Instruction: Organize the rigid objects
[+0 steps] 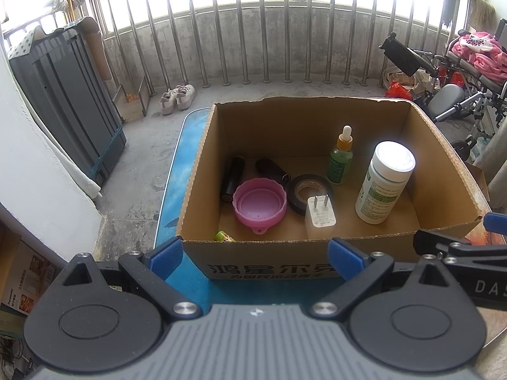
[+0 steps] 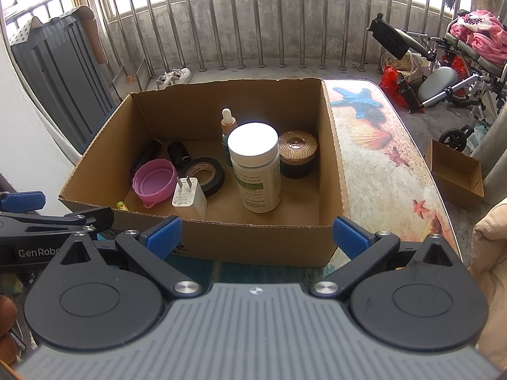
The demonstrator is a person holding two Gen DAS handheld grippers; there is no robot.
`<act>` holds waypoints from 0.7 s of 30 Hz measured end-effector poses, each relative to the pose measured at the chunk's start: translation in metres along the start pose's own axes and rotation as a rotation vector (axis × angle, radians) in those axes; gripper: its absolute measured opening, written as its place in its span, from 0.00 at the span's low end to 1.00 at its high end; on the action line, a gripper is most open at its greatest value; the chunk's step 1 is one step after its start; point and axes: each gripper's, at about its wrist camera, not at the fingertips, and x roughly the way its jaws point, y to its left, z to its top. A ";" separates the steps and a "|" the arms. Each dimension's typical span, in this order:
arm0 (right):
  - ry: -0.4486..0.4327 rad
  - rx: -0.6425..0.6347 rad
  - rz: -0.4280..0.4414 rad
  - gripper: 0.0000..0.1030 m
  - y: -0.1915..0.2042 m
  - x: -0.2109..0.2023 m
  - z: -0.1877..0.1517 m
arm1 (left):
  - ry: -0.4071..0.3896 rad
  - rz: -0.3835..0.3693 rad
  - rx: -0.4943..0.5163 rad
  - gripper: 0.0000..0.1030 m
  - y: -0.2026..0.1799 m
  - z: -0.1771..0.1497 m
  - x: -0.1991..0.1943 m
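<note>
Only rightward: brown ribbed jar (image 2: 297,152).

the cardboard box (image 2: 221,240) is open-topped. its right front floor lies bare, between the white bottle (image 2: 255,167) and the right wall. the left half is crowded: pink lid (image 2: 154,183), charger (image 2: 187,197), tape roll (image 2: 206,175). the bench (image 2: 380,158) right of the box lies bare.

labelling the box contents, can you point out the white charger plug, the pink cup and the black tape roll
white charger plug (image 1: 320,220), left wrist view, on its labelled front face
pink cup (image 1: 259,201), left wrist view, on its inner floor
black tape roll (image 2: 213,171), right wrist view, on its upper right band
</note>
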 end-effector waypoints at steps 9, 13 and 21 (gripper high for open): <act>-0.001 -0.001 0.000 0.99 0.001 -0.001 0.001 | -0.001 0.002 0.001 0.96 0.001 0.000 -0.001; -0.002 -0.002 0.000 0.99 0.001 -0.001 0.001 | -0.001 0.001 0.001 0.96 0.001 0.000 -0.001; -0.002 -0.002 0.000 0.99 0.001 -0.001 0.001 | -0.001 0.001 0.001 0.96 0.001 0.000 -0.001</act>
